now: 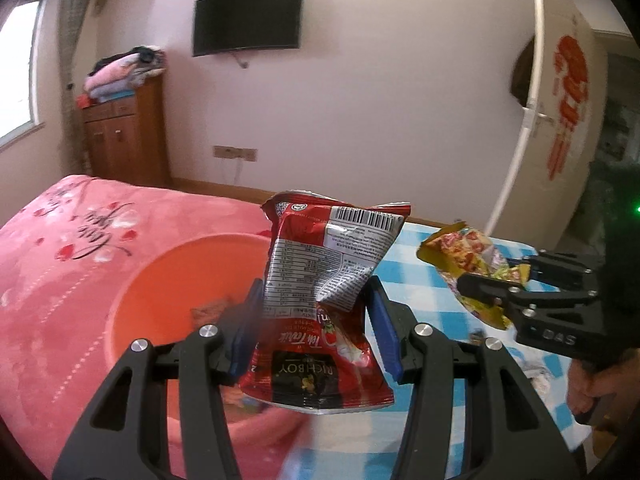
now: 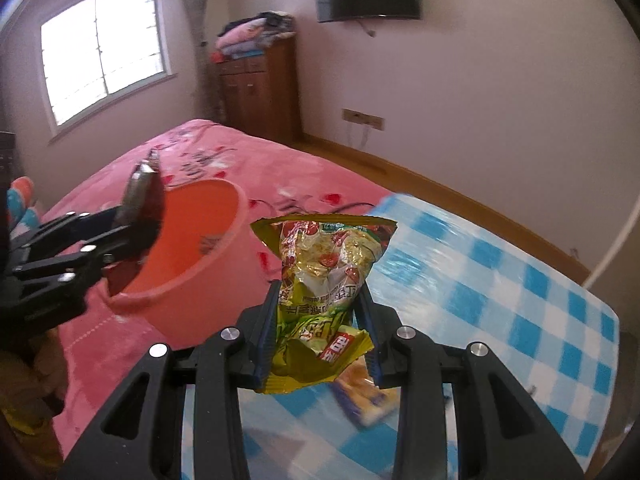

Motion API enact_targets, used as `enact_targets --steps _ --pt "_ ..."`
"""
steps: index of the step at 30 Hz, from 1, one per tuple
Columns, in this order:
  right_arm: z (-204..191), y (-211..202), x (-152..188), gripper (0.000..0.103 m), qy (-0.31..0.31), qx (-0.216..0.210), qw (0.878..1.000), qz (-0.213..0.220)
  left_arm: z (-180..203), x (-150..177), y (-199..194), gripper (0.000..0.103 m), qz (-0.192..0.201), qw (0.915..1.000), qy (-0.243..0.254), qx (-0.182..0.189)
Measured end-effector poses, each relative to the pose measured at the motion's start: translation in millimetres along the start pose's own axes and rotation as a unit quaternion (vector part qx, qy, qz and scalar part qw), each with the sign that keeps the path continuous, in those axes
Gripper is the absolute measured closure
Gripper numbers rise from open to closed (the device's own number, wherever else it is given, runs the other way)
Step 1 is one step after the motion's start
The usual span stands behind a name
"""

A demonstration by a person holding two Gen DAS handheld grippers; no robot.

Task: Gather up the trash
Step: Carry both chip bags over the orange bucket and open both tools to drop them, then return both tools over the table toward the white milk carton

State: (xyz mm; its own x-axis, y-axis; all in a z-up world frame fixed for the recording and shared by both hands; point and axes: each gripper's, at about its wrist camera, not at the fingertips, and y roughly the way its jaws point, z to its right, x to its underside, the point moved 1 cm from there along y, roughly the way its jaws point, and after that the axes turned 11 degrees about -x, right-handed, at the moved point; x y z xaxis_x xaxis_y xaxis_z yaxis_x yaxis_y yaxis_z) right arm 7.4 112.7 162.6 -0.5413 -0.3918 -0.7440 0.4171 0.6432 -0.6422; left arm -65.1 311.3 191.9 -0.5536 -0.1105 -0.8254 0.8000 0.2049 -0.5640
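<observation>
Both hands are loaded. The left gripper [image 1: 316, 332] pinches a red snack packet [image 1: 320, 300] across its middle, held in the air beside the orange basin [image 1: 160, 280] that sits on the pink blanket [image 1: 60, 240]. The right gripper [image 2: 318, 336] is clamped on a yellow-green wrapper [image 2: 324, 280], above the blue checked cloth [image 2: 520, 300]. Both look empty and feather-light (crinkly foil, probably slick), so a firm mid-body pinch suits them; an edge grip could let them slide out. Another wrapper [image 2: 364, 396] lies on the cloth under the right jaws, blurred. The basin looks like the drop spot.
</observation>
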Motion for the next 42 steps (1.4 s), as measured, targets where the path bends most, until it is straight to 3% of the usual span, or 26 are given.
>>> enact_targets --steps 9,21,22,23,25,26,31,42 --pt "-58 52 -30 0.066 -0.042 -0.051 0.998 -0.018 -44 5 29 0.051 -0.024 0.9975 -0.008 -0.067" --pt "-80 104 -31 0.062 -0.050 -0.070 0.995 -0.047 -63 19 59 0.049 -0.059 0.9936 -0.027 -0.092" --pt "-80 106 -30 0.060 -0.051 -0.074 0.995 -0.048 -63 19 60 0.046 -0.058 0.9935 -0.028 -0.093" --pt "-79 106 -30 0.057 -0.052 -0.078 0.995 -0.045 -63 20 60 0.037 -0.057 0.9933 -0.027 -0.097" --pt "-77 103 -28 0.042 -0.052 -0.065 0.996 -0.034 -61 19 58 0.031 -0.050 0.9927 -0.026 -0.107" --pt "-75 100 -26 0.039 -0.050 -0.060 0.997 -0.028 -61 19 56 0.028 -0.047 0.9927 -0.025 -0.108" --pt "-60 81 -22 0.019 -0.031 -0.048 0.998 0.000 -58 15 57 0.021 -0.042 0.9924 -0.021 -0.114" --pt "-28 36 -1 0.014 -0.006 -0.003 0.999 0.040 -31 7 46 0.019 -0.029 0.9935 -0.006 -0.110"
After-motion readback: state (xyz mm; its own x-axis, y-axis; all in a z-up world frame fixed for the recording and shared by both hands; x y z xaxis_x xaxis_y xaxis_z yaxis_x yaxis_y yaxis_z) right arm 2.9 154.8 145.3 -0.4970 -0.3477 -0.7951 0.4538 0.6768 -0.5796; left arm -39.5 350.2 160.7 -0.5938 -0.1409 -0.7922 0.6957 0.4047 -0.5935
